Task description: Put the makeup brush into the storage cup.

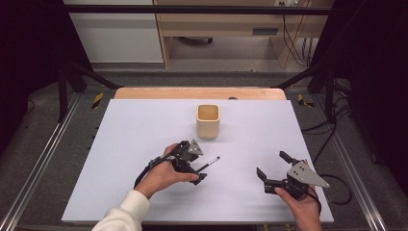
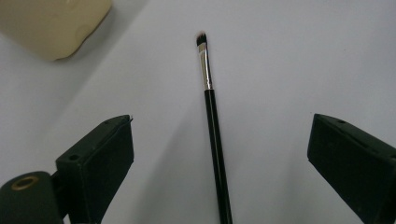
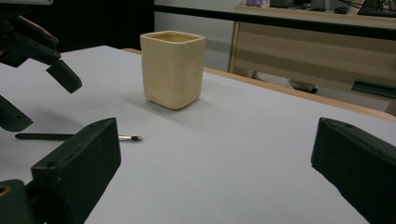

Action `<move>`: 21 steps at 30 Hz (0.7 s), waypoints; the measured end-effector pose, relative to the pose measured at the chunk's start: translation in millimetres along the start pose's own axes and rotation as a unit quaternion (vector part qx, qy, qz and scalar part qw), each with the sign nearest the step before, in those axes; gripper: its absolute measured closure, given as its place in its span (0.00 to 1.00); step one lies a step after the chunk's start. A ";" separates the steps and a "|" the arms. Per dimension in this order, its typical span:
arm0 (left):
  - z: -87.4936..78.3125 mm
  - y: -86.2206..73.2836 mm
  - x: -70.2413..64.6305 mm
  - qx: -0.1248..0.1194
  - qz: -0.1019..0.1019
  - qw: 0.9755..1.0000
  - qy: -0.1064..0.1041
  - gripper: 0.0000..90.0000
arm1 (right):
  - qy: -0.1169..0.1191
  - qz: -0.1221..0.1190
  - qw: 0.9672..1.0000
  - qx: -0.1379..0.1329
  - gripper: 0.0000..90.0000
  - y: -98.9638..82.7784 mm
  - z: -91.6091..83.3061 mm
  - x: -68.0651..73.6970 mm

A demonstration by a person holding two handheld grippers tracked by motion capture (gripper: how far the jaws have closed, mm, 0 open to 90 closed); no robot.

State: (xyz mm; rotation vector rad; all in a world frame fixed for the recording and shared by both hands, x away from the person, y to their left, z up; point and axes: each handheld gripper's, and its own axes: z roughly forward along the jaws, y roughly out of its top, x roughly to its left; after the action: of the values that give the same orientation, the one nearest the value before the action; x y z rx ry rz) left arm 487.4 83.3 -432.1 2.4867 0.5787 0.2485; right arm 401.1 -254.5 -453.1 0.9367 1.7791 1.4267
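A thin black makeup brush [image 1: 210,164] with a silver ferrule lies flat on the white table sheet [image 1: 144,125], bristles pointing toward the far right. My left gripper [image 1: 197,164] hangs open over its handle; in the left gripper view the brush [image 2: 212,126] runs up between the two spread jaws, touching neither. A cream square cup [image 1: 208,121] stands upright behind the brush, seemingly with nothing in it. My right gripper [image 1: 272,163] is open at the near right, holding nothing. In the right gripper view it faces the cup [image 3: 173,70], the brush [image 3: 127,137] and the left gripper [image 3: 44,70].
The white sheet covers a wooden table whose far edge [image 1: 199,92] shows behind the cup. Black frame posts [image 1: 62,91] stand at both far corners, with cables [image 1: 332,130] on the floor at the right. A wooden cabinet [image 3: 317,42] stands beyond the table.
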 end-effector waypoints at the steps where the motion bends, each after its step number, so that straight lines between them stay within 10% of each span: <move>1: 1.2 0.1 -0.3 0.001 -0.003 1.000 -0.001 0.09 | 0.000 0.000 1.000 0.000 0.02 -0.1 0.0 -0.1; 21: 21.8 8.2 -2.6 0.040 0.013 0.999 -0.014 0.21 | -0.004 0.003 1.000 0.002 0.03 -1.1 0.1 -2.2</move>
State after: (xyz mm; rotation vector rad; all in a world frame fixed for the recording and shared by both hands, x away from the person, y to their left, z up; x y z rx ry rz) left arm 494.4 65.4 -445.5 2.5724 0.5541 0.2034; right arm 402.2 -256.5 -454.0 0.9499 1.7744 1.4219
